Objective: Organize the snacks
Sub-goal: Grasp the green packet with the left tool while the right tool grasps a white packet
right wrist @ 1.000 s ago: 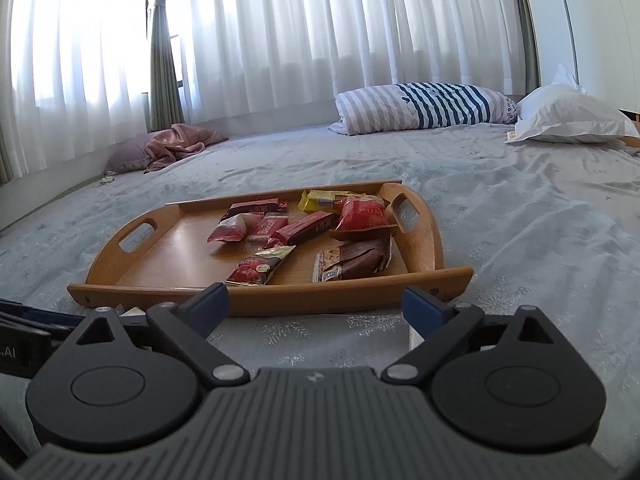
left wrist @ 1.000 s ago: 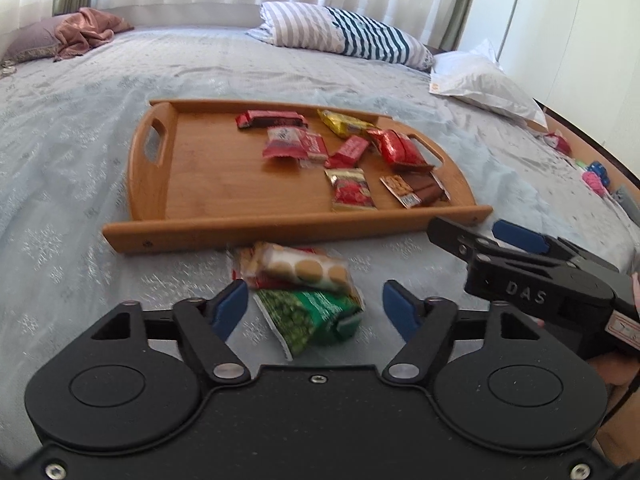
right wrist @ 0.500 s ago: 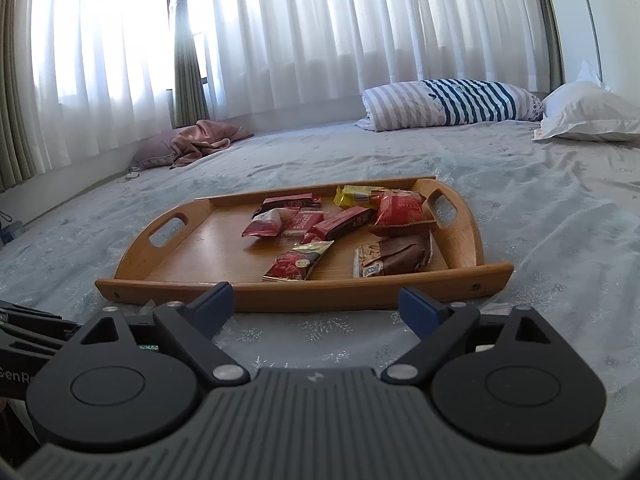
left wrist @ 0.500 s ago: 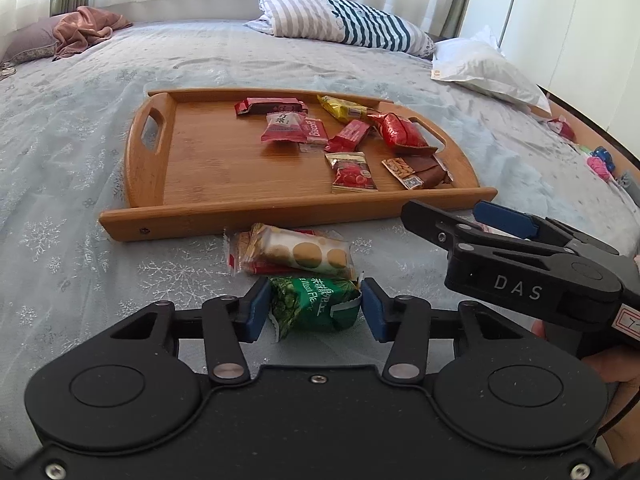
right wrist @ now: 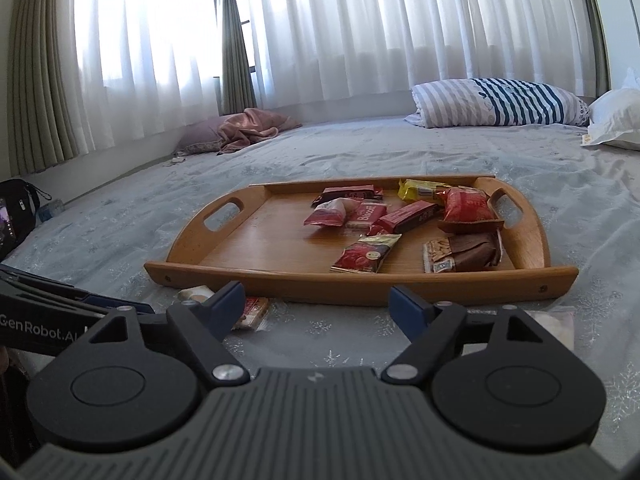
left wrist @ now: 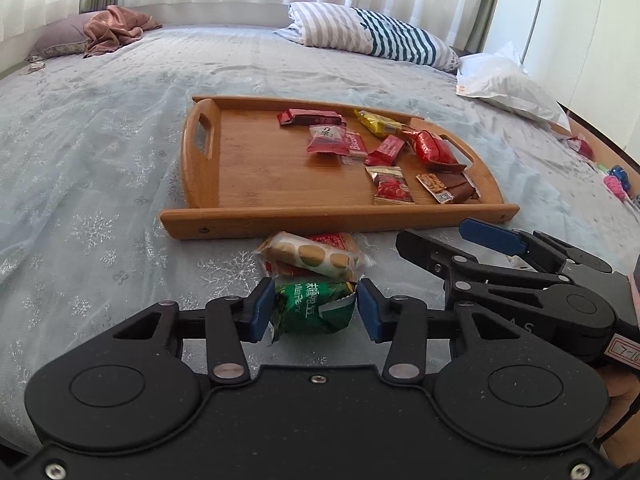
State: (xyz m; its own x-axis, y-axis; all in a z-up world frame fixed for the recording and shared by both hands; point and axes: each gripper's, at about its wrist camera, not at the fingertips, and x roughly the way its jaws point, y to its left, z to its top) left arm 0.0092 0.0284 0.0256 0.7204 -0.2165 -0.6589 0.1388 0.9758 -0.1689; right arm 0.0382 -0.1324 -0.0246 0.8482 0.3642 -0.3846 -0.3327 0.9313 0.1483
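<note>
Left wrist view: left gripper (left wrist: 316, 314) low centre, jaws closing on the green packet (left wrist: 314, 312); pads at its sides, grip appears made.
Packet place: on the bed (left wrist: 100, 184), just short of the tray (left wrist: 280, 216), touching the biscuit pack (left wrist: 312, 256) beyond it.
Right gripper (right wrist: 316, 306): jaws wide but narrowing, nothing between them; bed below.
Step in hand: pickup of a loose snack.
Tray: seven or so snacks, right half; left half bare.
Next move, judged: lift clear of the biscuit pack, carry over the near rim, release on bare wood.

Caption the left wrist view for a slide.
Left gripper closing on a green packet beside a snack-filled tray on a bed.
</note>
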